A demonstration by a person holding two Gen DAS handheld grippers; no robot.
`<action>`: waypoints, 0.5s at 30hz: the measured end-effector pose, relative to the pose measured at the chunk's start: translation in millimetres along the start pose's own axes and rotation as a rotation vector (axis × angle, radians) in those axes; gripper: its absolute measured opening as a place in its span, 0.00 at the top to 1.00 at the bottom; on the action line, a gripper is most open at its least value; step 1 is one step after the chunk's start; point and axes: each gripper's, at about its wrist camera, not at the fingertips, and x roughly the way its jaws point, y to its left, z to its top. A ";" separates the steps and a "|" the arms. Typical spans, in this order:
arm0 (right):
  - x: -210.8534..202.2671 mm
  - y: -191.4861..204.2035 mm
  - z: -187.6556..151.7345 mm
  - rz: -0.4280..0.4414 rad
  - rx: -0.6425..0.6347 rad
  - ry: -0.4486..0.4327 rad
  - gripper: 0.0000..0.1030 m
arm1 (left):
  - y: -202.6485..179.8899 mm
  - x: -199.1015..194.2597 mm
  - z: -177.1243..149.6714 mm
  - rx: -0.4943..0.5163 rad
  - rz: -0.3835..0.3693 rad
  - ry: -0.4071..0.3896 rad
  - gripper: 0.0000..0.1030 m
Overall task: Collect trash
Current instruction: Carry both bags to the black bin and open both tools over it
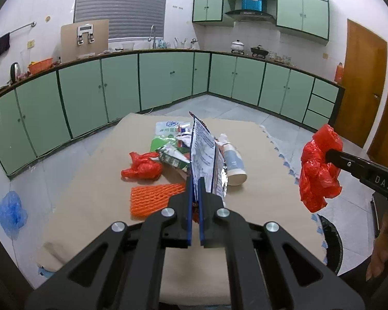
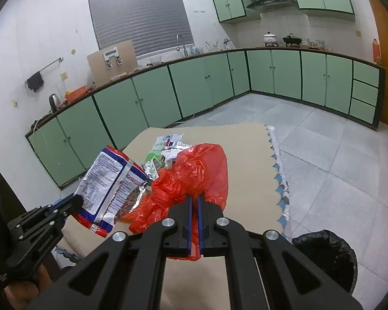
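Left gripper (image 1: 194, 180) fingers clamp the blue-white snack wrapper (image 1: 204, 152) by its edge, right gripper (image 2: 195, 199) fingers pinch the red plastic bag (image 2: 194, 175); both held clear above table (image 1: 90, 201), likely to carry toward black bin (image 2: 326, 255) at 4 o'clock; remaining trash at 12 o'clock

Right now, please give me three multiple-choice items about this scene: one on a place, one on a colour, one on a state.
1. Where does the white bottle lie?
A. on the floor
B. on the table
C. in the bin

2. What colour is the bag that the right gripper holds?
A. red
B. green
C. black

3. How is the left gripper?
A. open and empty
B. shut on the snack wrapper
C. shut on the foam net

Key: 1 B, it rests among the trash; 2 A, red plastic between the fingers; 3 B, the wrapper stands pinched upright.
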 end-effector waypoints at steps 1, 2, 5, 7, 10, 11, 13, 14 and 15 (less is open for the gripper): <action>-3.5 -2.3 -0.2 -0.004 0.002 -0.003 0.97 | -3.6 -2.1 1.1 0.005 -0.006 -0.003 0.98; -6.5 -5.8 -1.0 -0.006 0.003 -0.005 0.97 | -7.5 -4.1 1.8 0.009 -0.012 -0.005 0.98; -18.5 -16.6 -4.3 -0.029 0.015 -0.012 0.97 | -22.2 -8.6 2.8 0.032 -0.037 -0.009 0.98; -24.9 -24.8 -5.8 -0.043 0.024 -0.015 0.97 | -33.1 -11.2 2.8 0.045 -0.055 -0.011 0.98; -37.7 -40.6 -9.8 -0.072 0.045 -0.022 0.97 | -52.5 -14.0 2.5 0.070 -0.087 -0.012 0.98; -41.0 -44.3 -11.0 -0.080 0.050 -0.023 0.97 | -58.9 -14.4 2.1 0.078 -0.097 -0.011 0.98; -50.1 -56.6 -14.9 -0.105 0.063 -0.027 0.97 | -74.7 -14.7 1.5 0.098 -0.124 -0.009 0.98; -53.1 -60.8 -16.2 -0.114 0.068 -0.028 0.97 | -83.4 -14.3 0.9 0.110 -0.138 -0.007 0.98; -57.3 -67.8 -18.6 -0.129 0.074 -0.028 0.97 | -89.5 -13.8 -0.1 0.119 -0.148 -0.006 0.98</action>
